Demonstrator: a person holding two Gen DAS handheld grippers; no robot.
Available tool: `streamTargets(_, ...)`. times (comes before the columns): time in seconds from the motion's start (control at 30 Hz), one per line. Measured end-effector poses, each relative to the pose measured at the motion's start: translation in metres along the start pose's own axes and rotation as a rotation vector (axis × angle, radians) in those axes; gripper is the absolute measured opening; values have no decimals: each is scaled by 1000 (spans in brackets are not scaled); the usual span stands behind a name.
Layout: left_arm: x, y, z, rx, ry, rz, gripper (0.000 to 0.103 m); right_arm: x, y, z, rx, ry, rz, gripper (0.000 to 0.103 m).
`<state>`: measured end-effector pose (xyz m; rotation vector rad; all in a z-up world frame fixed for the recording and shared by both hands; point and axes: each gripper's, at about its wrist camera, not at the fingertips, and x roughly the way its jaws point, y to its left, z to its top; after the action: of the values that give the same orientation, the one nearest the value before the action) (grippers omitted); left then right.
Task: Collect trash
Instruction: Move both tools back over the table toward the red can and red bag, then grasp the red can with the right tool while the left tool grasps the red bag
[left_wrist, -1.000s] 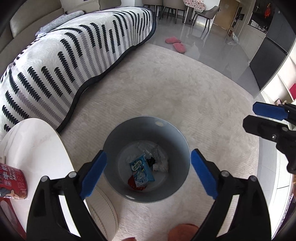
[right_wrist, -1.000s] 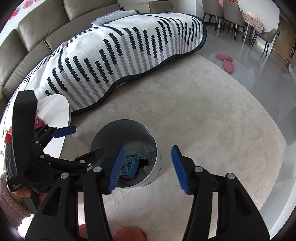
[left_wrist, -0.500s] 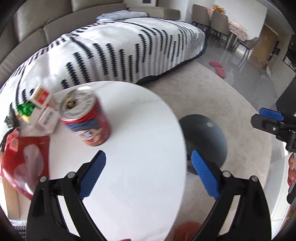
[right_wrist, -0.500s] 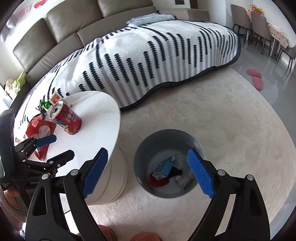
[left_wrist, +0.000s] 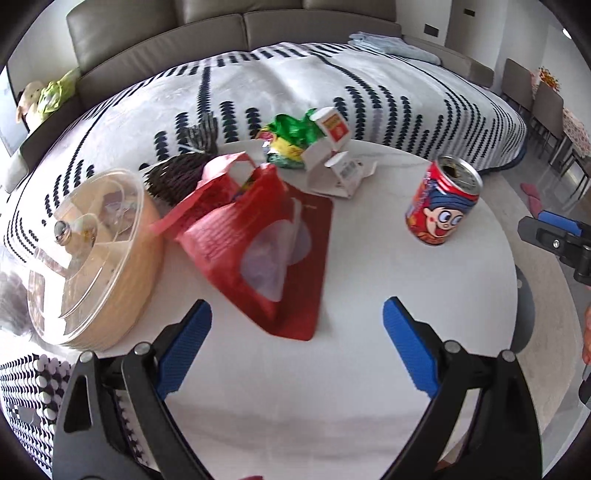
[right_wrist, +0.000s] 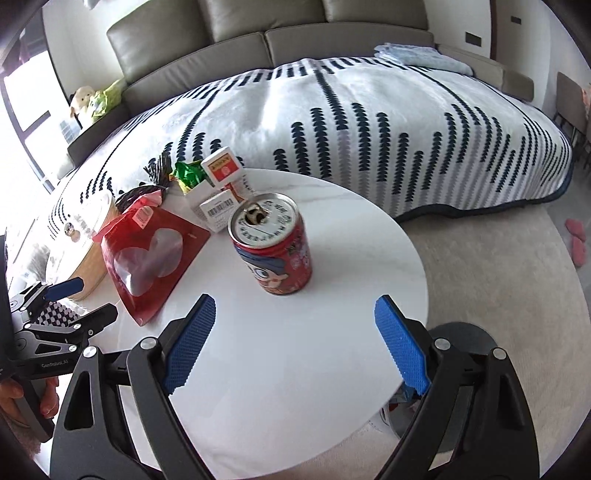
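Both tongs swung bin-to-table (left_wrist: 369, 258), angled down, open.

Red cartoon can (right_wrist: 272, 248) on white table (right_wrist: 332, 332), red pouch (left_wrist: 266, 254), navy-patterned white blanket (right_wrist: 369, 122).

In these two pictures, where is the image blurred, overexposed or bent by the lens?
Left wrist view: the red plastic pouch is smeared by motion blur, while the red cartoon drink can is sharper; the round white table looks bulged by the fisheye. Right wrist view: sharper overall, the can's printed top is readable; the window at the left edge is blown out to white, and the grey sofa back curves.
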<state>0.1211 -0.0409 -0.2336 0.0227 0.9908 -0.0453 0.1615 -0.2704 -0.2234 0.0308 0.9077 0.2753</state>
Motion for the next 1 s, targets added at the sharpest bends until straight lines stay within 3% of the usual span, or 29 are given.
streamTargets(0.3, 7, 28, 1, -42, -2, -3, 94, 34, 24, 18, -40, 17, -32, 85)
streamTargets(0.93, 62, 27, 25, -73, 30, -22, 94, 90, 16, 34, -27, 40, -83, 84)
streamTargets(1.0, 71, 27, 26, -79, 46, -23, 94, 92, 16, 34, -26, 41, -81, 74)
